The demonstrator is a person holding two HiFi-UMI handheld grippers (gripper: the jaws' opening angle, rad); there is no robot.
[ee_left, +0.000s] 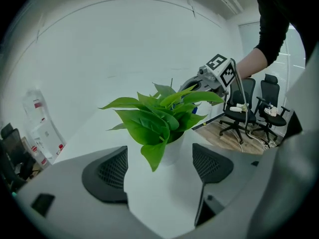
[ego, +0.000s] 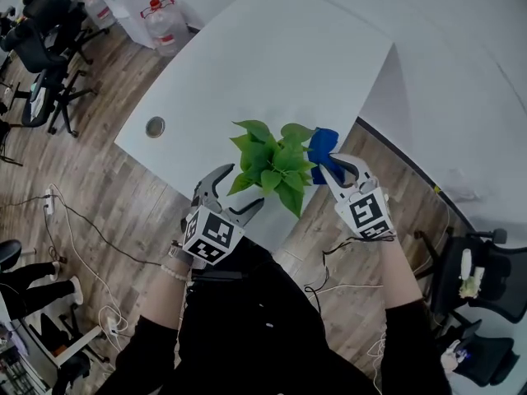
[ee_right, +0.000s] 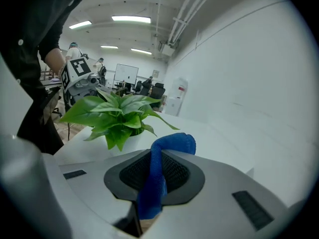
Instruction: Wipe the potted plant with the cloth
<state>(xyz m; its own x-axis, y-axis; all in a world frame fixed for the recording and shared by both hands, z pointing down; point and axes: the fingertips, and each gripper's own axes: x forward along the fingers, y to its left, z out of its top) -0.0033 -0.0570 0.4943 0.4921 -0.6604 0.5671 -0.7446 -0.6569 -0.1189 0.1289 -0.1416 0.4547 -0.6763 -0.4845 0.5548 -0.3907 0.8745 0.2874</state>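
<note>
Seen from the head view, the left gripper (ego: 244,186) sits at 7 o'clock of the potted plant (ego: 272,164). Its jaws are spread wide. The left gripper view shows nothing pressed between the pads (ee_left: 107,173), with the plant standing ahead of the gap.

The right gripper (ego: 336,166) is at 4 o'clock of the plant, and its jaws are closed on the blue cloth (ego: 323,143). The right gripper view shows the cloth pinched between the dark pads, its free end curling over the top. From above it shows only as a blue tuft beside the leaves at 3 o'clock.

The leaves hide the white pot (ee_left: 172,151) from above; only the left gripper view shows it, standing on the counter (ego: 272,64) by its near edge. A round grommet (ego: 155,127) lies at 9 o'clock. Water bottles (ego: 160,21) stand on the floor beyond, at 11 o'clock.
</note>
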